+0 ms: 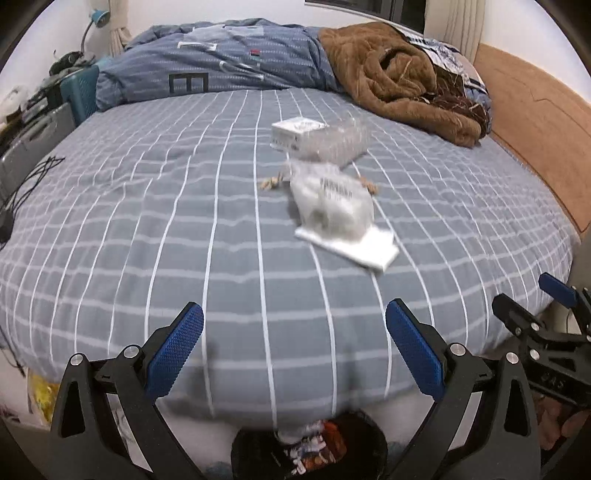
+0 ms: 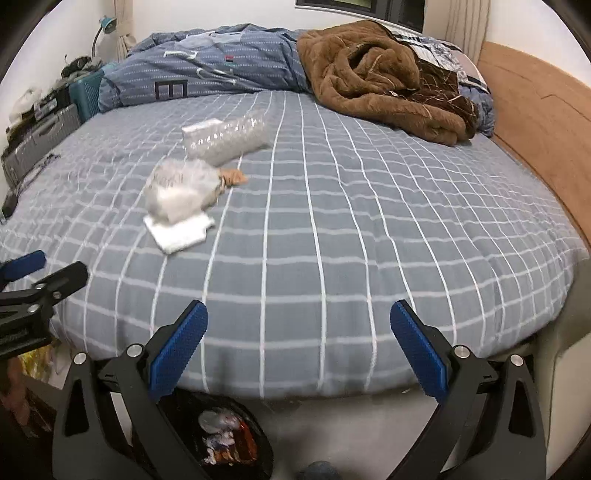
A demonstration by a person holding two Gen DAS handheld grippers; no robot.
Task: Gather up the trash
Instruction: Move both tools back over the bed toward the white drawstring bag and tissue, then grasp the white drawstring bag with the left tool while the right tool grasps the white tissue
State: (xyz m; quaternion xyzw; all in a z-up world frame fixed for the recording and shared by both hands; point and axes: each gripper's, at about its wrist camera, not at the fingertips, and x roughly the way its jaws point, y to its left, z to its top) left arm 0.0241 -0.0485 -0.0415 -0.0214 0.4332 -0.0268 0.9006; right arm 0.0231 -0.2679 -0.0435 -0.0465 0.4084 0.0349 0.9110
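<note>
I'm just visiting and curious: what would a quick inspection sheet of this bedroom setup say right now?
Surface: bed with grey checked sheet.
Job's things: clear plastic tray, white box, crumpled plastic bag, white folded tissue, small brown scraps; all together on the bed. Black trash bin on the floor at the bed's edge, already holding waste.
Clutter: brown blanket, blue duvet.
Grippers: left gripper and right gripper open, empty.
Cables: black cables at the bed's left edge.
Surroundings: wooden headboard, desk lamp.
</note>
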